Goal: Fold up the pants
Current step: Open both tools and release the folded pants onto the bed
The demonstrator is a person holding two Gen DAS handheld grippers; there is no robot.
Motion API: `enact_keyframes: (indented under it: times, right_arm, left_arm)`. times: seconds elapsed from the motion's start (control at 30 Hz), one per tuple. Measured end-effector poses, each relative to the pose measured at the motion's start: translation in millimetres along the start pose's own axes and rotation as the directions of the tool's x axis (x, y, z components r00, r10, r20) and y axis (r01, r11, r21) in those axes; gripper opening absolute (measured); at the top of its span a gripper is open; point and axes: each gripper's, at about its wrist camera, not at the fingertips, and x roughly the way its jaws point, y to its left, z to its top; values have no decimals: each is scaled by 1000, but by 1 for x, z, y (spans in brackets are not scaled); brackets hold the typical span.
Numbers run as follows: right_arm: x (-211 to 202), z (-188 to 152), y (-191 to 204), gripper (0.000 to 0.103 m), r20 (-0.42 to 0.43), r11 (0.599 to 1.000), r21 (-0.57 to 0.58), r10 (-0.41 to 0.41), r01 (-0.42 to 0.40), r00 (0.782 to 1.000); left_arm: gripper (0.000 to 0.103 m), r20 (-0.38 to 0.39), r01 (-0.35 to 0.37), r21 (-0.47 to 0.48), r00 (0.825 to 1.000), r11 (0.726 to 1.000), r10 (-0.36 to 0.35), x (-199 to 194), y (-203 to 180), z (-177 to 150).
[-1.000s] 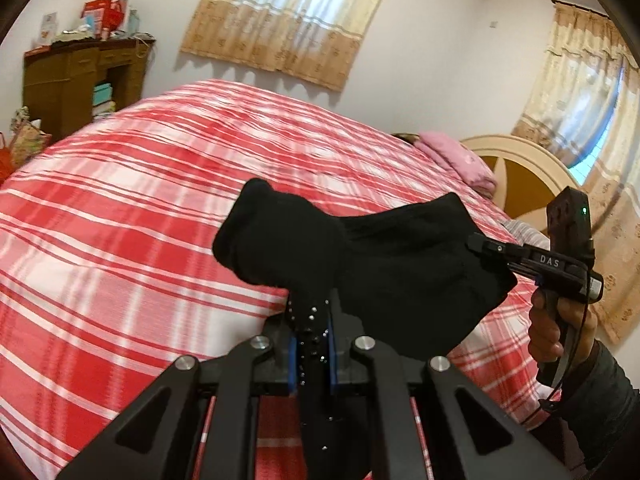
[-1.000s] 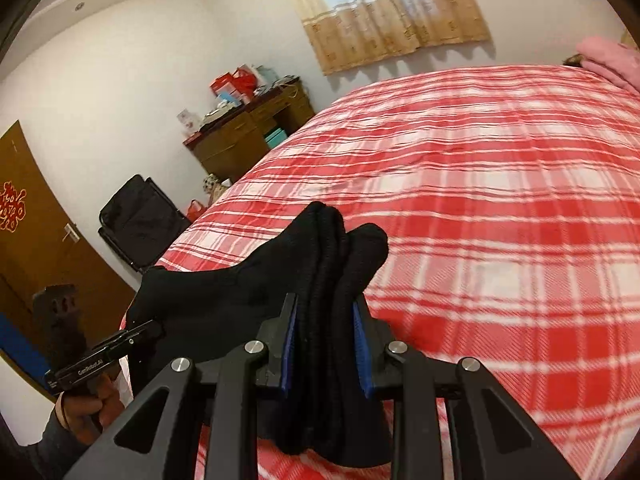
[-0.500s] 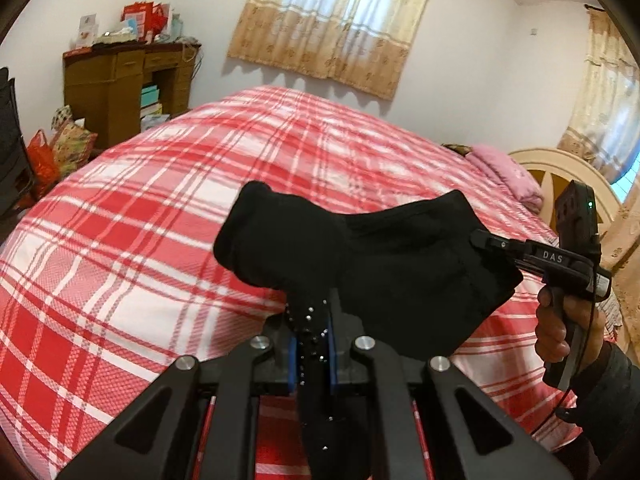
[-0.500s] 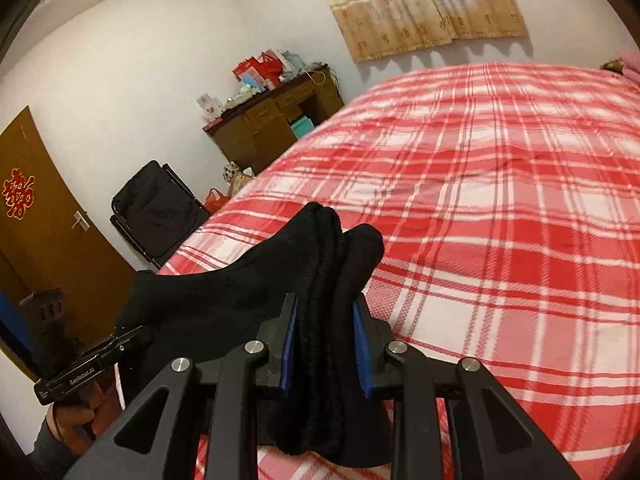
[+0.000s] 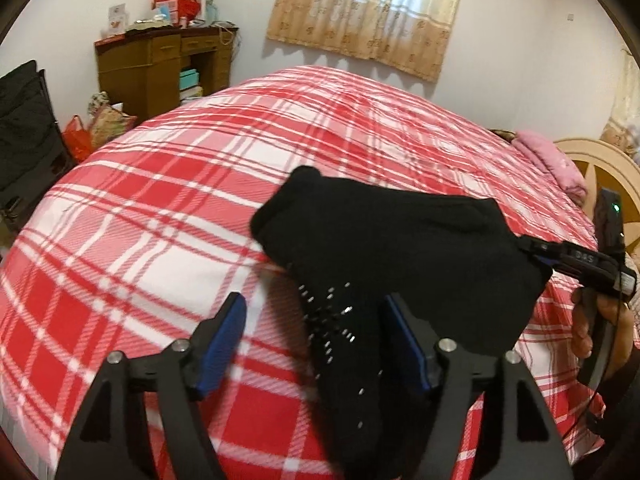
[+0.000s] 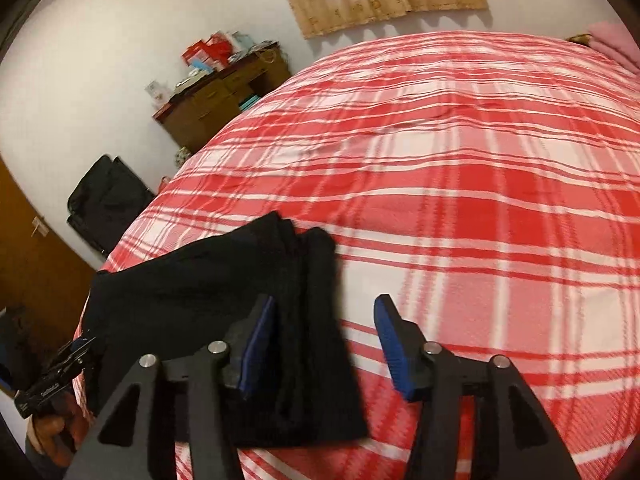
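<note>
The black pants point(image 5: 400, 248) lie folded in a bundle on the red plaid bed point(image 5: 180, 208). My left gripper point(image 5: 316, 312) is open, and the pants' sparkly end lies between its blue pads point(image 5: 224, 332), against the right one. My right gripper point(image 6: 324, 312) is open too. The pants point(image 6: 208, 296) lie under its left blue pad point(image 6: 260, 340) and stretch away to the left. In the left wrist view the right gripper point(image 5: 532, 250) sits at the bundle's right edge. In the right wrist view the left gripper point(image 6: 78, 350) sits at the far left.
A brown wooden desk point(image 5: 160, 68) with boxes on top stands by the far wall. A black bag point(image 6: 108, 200) sits beside the bed. A pink pillow point(image 5: 548, 160) and a wooden headboard point(image 5: 608, 172) are at the right. Curtains point(image 5: 368, 12) hang behind the bed.
Both grippers were shut on the black pants and held them up. Now both have opened, and the pants have dropped onto the bed.
</note>
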Motion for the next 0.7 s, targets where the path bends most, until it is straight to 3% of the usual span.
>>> enact_keyframes:
  times: [0.17, 0.37, 0.43, 0.57, 0.63, 0.7]
  right_arm:
    - [-32, -13, -26, 54, 26, 996, 55, -72, 71, 997]
    - [-103, -42, -37, 54, 71, 989, 77, -130, 124, 989]
    - [-131, -53, -33, 55, 95, 989, 67, -139, 133, 986]
    - [-195, -78, -17, 63, 180, 986, 13, -165, 166, 970]
    - [-222, -91, -8, 67, 221, 984, -8, -171, 177, 960]
    - [-246, -102, 3, 69, 265, 980, -28, -182, 196, 947]
  left_arm:
    - [77, 8, -59, -30, 998, 998, 59, -17, 5, -8]
    - [82, 86, -68, -16, 994, 998, 69, -55, -12, -14]
    - [90, 118, -64, -8, 991, 998, 64, -68, -22, -13]
    - [92, 193, -44, 48, 981, 998, 34, -100, -50, -7]
    - [99, 226, -23, 60, 974, 998, 9, -115, -60, -7]
    - [100, 253, -5, 74, 967, 997, -14, -129, -70, -10]
